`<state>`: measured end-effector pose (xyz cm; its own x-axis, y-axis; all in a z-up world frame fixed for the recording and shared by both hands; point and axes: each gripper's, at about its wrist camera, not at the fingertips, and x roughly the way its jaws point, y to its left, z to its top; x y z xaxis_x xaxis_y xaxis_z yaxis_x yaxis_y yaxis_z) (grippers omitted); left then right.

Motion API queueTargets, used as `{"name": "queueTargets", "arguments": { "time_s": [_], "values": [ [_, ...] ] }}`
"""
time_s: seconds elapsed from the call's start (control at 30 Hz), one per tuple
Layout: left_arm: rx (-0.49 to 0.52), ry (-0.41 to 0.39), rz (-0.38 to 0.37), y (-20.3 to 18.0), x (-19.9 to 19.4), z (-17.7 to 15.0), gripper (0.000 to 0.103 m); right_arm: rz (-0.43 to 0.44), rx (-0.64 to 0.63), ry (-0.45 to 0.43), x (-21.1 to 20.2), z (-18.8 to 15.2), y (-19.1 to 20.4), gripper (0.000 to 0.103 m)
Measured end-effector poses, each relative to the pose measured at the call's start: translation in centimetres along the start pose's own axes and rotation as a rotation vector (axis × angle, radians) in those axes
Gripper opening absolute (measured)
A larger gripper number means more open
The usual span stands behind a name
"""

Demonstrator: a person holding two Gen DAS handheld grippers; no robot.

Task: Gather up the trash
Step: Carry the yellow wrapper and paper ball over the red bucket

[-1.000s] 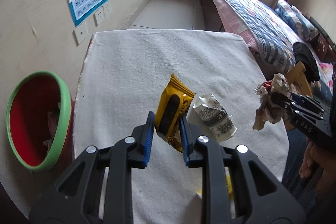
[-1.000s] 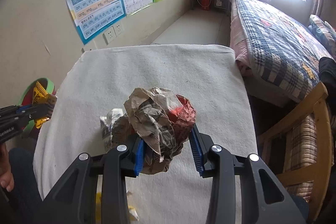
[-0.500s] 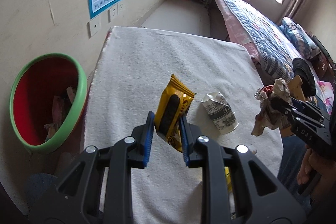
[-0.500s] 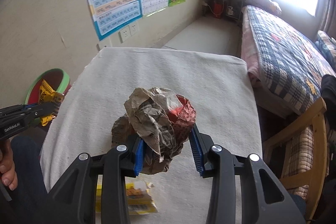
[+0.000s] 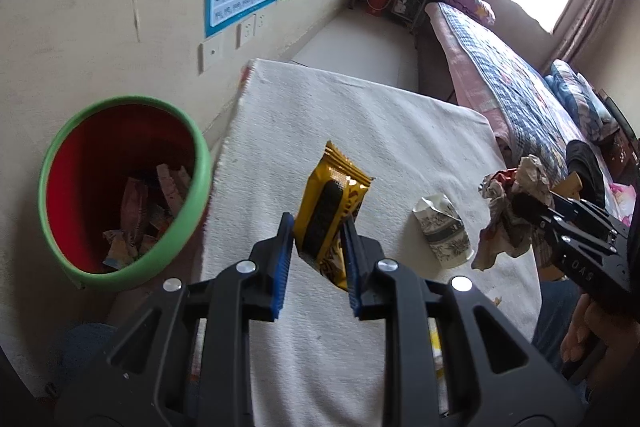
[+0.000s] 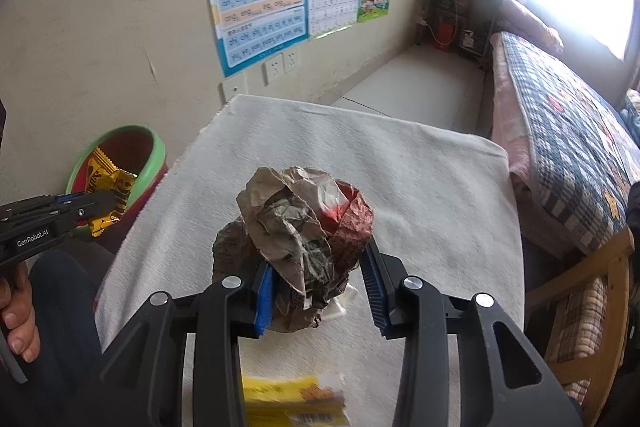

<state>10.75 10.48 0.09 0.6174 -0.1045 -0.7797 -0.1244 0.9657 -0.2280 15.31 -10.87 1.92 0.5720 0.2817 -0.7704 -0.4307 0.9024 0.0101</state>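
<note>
The left claw (image 5: 316, 247) pinches a yellow snack wrapper (image 5: 330, 209) above the table (image 5: 360, 123), beside the green-rimmed bin (image 5: 120, 187); the right claw (image 6: 318, 291) pinches a crumpled paper wad (image 6: 300, 243)

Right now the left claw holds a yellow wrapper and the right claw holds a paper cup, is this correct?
Not quite. The right claw holds a crumpled paper ball, as the right wrist view shows. The paper cup lies on the table. The left claw does hold the yellow wrapper.
</note>
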Motion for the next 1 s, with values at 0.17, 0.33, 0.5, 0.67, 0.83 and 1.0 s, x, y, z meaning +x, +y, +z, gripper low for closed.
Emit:
{"name": "queueTargets", "arguments": {
  "time_s": [0.17,0.33,0.5,0.67,0.83,1.0],
  "values": [
    [-0.026,-0.017,0.037,2.4,-1.0,0.4,0.023,0.033,-0.042,-0.010,0.9,1.7,2.5,0.037],
    [-0.071,-0.026,0.079,5.7,-1.7,0.5,0.023,0.075,-0.082,-0.017,2.1,3.5,5.7,0.037],
    [-0.113,-0.036,0.115,8.8,-2.6,0.8,0.023,0.126,-0.130,-0.022,3.4,5.5,9.7,0.037],
    [-0.153,-0.049,0.152,12.0,-3.5,1.1,0.023,0.177,-0.185,-0.023,4.6,7.1,14.0,0.037],
    [-0.204,-0.057,0.182,15.4,-4.0,1.3,0.023,0.221,-0.252,-0.024,6.1,8.8,18.6,0.037],
    [-0.253,-0.065,0.177,18.6,-4.4,1.5,0.023,0.241,-0.300,-0.010,8.0,9.9,21.9,0.038]
  ]
}}
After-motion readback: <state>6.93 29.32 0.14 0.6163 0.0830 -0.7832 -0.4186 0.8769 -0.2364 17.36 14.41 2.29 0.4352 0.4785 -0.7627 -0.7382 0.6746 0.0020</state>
